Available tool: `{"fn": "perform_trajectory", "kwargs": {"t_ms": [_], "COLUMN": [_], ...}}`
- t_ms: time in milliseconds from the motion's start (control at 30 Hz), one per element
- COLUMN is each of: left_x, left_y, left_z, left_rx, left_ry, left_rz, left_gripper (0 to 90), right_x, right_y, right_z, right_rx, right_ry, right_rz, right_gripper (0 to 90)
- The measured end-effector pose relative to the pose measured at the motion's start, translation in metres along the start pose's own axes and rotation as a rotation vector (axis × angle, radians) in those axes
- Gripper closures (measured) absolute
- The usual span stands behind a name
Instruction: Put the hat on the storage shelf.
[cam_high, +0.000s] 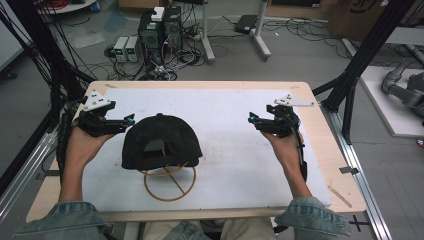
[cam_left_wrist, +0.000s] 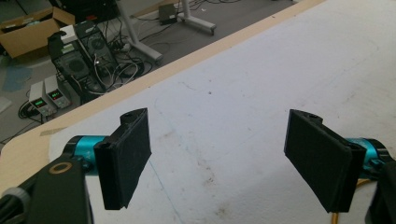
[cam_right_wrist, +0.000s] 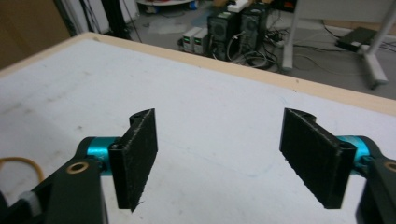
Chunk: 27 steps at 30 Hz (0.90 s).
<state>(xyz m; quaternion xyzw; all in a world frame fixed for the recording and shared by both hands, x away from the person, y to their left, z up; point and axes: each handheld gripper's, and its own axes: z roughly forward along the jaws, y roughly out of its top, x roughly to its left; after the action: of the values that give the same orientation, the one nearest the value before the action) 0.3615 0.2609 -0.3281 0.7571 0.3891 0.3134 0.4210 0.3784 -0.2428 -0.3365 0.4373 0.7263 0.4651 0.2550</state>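
High view: a black cap (cam_high: 161, 141) is rested on a wooden ring stand (cam_high: 170, 182) mid-table, and neither gripper is yet closed on it.

An approach step is judged to be in hand: the left gripper (cam_high: 131, 120) is held just beside the cap's left edge, seemingly not quite touching, while the right gripper (cam_high: 251, 118) is kept well apart on the far side of the white mat (cam_high: 225, 150). In the left gripper view (cam_left_wrist: 217, 158) and the right gripper view (cam_right_wrist: 217, 156), both pairs of jaws are seen spread wide with only bare mat between them. For a grasp, the cap's crown or brim would need to be brought between the pads (cam_left_wrist: 130, 156) before closing.
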Motion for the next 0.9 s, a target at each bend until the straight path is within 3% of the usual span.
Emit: {"fn": "perform_trajectory", "kwargs": {"t_ms": [167,333,567,900], "left_x": [-0.002,-0.002,-0.001,-0.002], "left_y": [0.000,-0.001,0.000,-0.001], "left_z": [0.002,0.003,0.004,0.003], "left_rx": [0.009,0.011,0.012,0.020], "left_ry": [-0.004,-0.001,-0.007,-0.003], "left_rz": [0.008,0.008,0.004,0.016], "left_gripper": [23.1,23.0,23.0,21.2], "right_x": [-0.007,-0.010,-0.009,-0.007], "right_y": [-0.007,-0.012,-0.017,-0.018], "right_z": [0.003,0.007,0.011,0.014], "right_rx": [0.054,0.095,0.114,0.119], "right_ry": [-0.046,-0.055,-0.016,-0.014], "right_rz": [-0.014,-0.046,-0.066,-0.075], "right_gripper": [15.8,12.5,11.1,11.1]}}
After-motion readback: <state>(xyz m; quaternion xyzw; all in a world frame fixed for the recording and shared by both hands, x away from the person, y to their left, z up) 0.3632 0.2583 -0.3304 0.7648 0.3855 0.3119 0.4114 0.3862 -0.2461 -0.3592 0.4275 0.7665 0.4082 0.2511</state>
